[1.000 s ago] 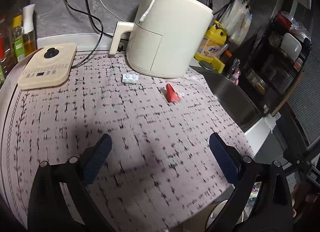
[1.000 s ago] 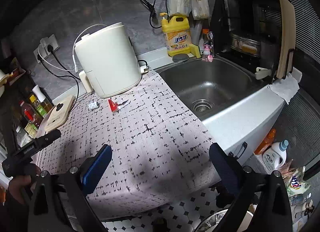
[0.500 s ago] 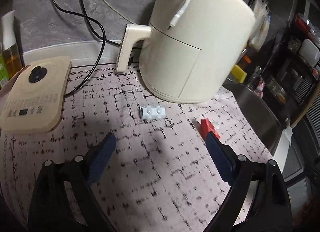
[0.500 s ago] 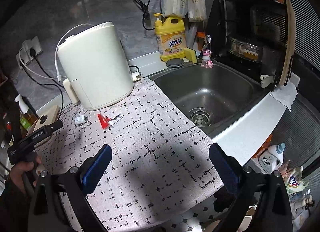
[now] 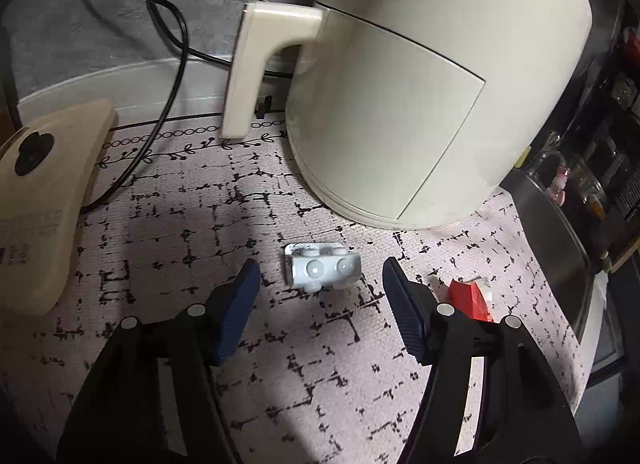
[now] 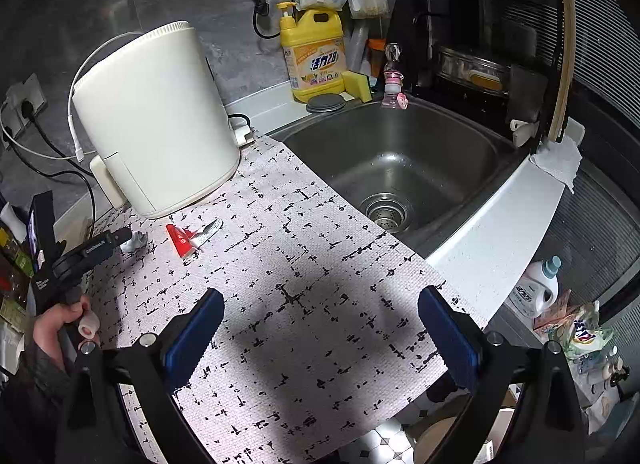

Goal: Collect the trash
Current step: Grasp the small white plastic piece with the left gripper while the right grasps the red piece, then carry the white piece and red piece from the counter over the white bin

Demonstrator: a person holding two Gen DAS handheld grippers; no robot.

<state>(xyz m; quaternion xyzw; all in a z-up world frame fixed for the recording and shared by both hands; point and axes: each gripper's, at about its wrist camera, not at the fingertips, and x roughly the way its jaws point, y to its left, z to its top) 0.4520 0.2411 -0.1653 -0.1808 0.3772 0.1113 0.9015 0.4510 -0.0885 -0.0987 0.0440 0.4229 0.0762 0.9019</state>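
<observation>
A small silver blister pack (image 5: 322,270) lies on the patterned counter mat (image 5: 320,364) in front of the cream air fryer (image 5: 420,83). My left gripper (image 5: 320,276) straddles the pack and its jaws are closing. The blue pads (image 5: 240,300) stand apart from the pack on both sides. A red wrapper (image 5: 468,300) with a torn white strip lies just right of the right finger. In the right wrist view, the left gripper (image 6: 126,238) reaches the blister pack (image 6: 136,242), with the red wrapper (image 6: 182,240) beside it. My right gripper (image 6: 320,304) hangs open over the mat, nothing between its fingers.
A beige appliance (image 5: 40,191) sits at the mat's left with black cables behind. The steel sink (image 6: 440,143) lies to the right, with a yellow detergent bottle (image 6: 316,55) and a dish rack (image 6: 480,43) behind. The counter's front edge drops to the tiled floor.
The left gripper has moved forward and down to the blister pack, and its jaws have narrowed around it. The right gripper has drifted a little closer to the counter, still open.
</observation>
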